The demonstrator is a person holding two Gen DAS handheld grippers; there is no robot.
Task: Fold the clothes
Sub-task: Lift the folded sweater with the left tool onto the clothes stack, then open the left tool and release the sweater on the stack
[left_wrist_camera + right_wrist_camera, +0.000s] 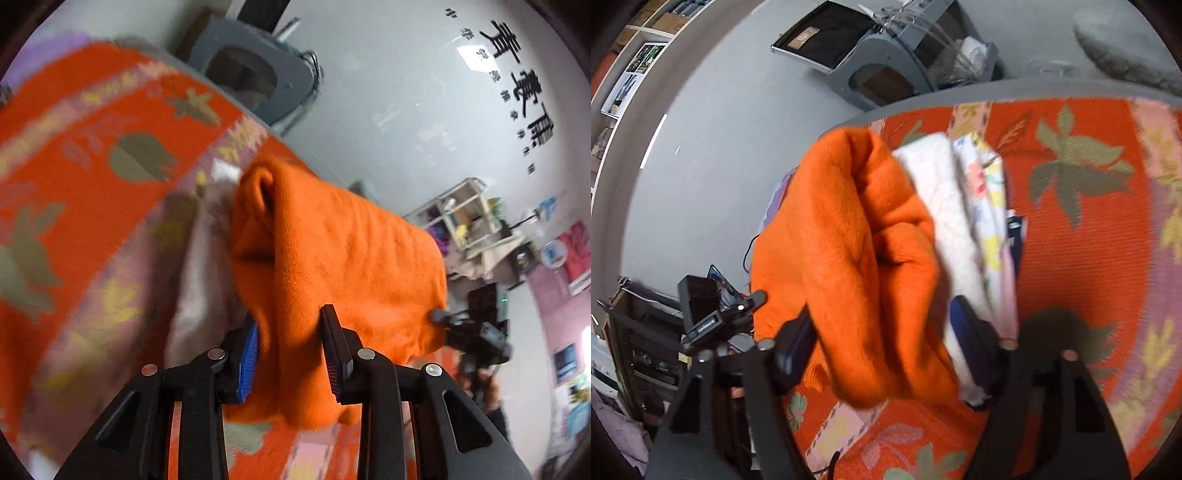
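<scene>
Between both sets of fingers, lifted above the patterned orange cloth covering the table (1082, 236), hangs the orange knit garment (332, 258), bunched. Its long axis runs across from the left hand-held gripper (291, 354) to the right hand-held gripper (886, 343); each holds a fold of it, one at either end. Folded pale and floral clothes (964, 214) lie just beyond, toward the table's far edge.

Orange garment (332, 258) between left claw (291, 354) fingers
</scene>
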